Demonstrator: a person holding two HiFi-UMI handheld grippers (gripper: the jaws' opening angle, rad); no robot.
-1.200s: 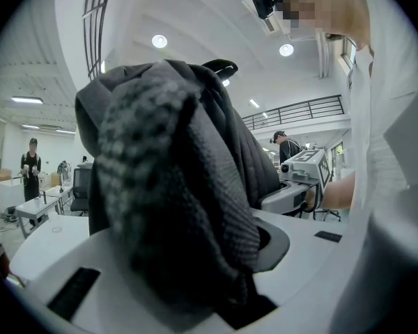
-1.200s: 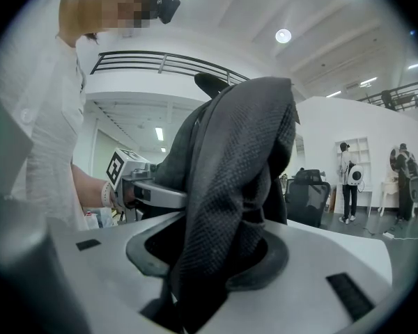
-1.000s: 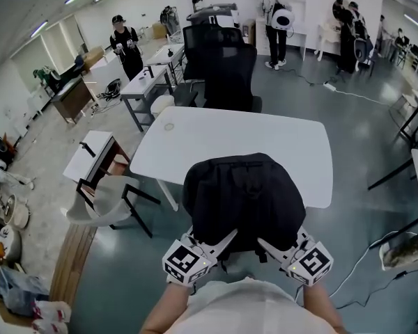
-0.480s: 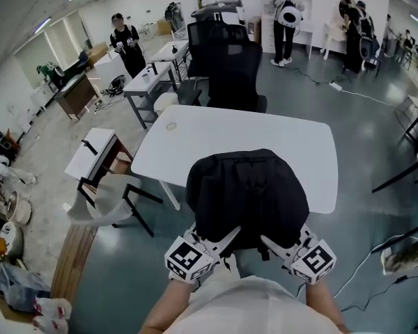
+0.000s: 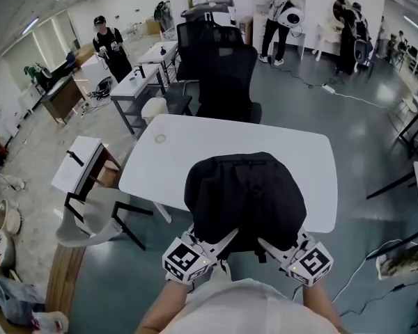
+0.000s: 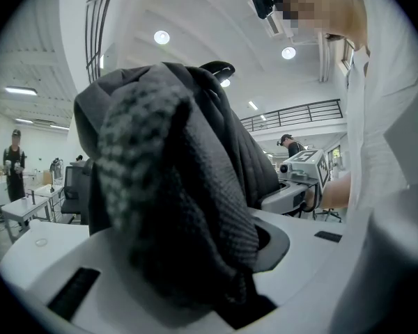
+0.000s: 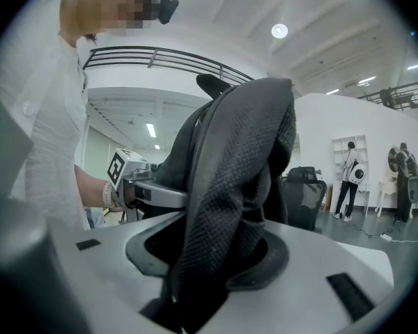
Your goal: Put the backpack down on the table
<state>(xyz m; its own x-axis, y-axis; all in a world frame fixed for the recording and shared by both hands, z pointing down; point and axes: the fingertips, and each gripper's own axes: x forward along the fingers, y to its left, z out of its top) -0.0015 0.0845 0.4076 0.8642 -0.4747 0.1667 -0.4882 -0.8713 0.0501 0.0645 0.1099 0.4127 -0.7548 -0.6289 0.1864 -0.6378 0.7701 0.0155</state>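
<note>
A black backpack (image 5: 245, 197) hangs in front of me, over the near edge of the white table (image 5: 195, 155). My left gripper (image 5: 221, 241) is shut on its left shoulder strap (image 6: 174, 207), the mesh fabric pinched between the jaws. On the other side, my right gripper (image 5: 270, 245) is shut on the right strap (image 7: 226, 193). Each gripper view is filled by dark strap cloth, with the other gripper (image 6: 303, 176) (image 7: 136, 183) beyond it. Whether the bag's bottom touches the tabletop is hidden.
A black office chair (image 5: 226, 82) stands at the table's far side. A grey chair (image 5: 97, 214) and a small white side table (image 5: 80, 165) stand to the left. Desks and several people are farther back. A cable (image 5: 362, 263) lies on the floor at the right.
Both grippers and the backpack have moved forward together, so the bag now reaches further over the table. The grips on the straps are unchanged.
</note>
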